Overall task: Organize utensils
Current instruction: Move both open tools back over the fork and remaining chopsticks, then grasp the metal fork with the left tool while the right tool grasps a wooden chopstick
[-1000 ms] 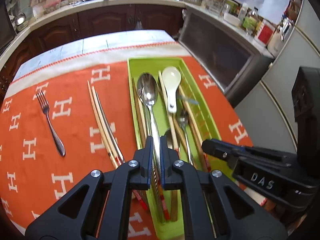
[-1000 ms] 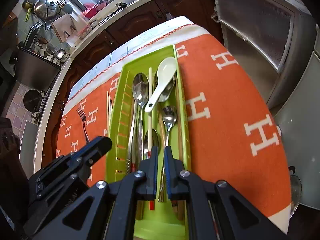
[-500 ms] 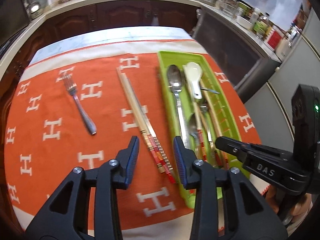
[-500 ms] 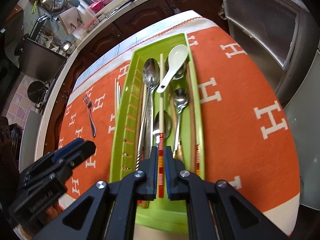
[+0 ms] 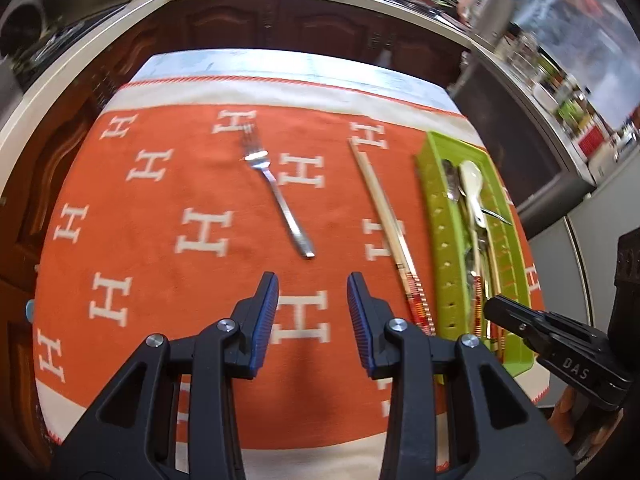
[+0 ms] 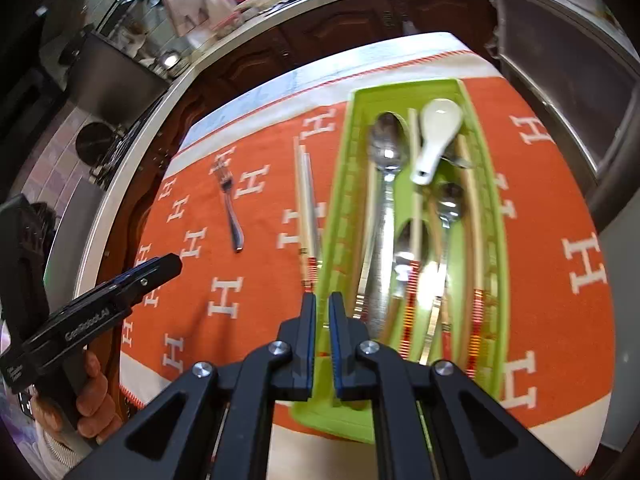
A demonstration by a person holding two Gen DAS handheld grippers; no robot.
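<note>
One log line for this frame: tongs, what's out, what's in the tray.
left tongs open, empty | right tongs shut, empty | fork, chopsticks on cloth | spoons in tray

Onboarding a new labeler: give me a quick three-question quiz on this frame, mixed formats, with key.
1. True or false: the fork lies inside the green tray.
2. Multiple choice: the left gripper is A) open, holding nothing, B) shut on the fork, C) shut on a spoon.
3. Fill in: the chopsticks on the cloth lie between the fork and the ____.

Key: 1 false, it lies on the orange cloth; 2 A; 3 tray.
</note>
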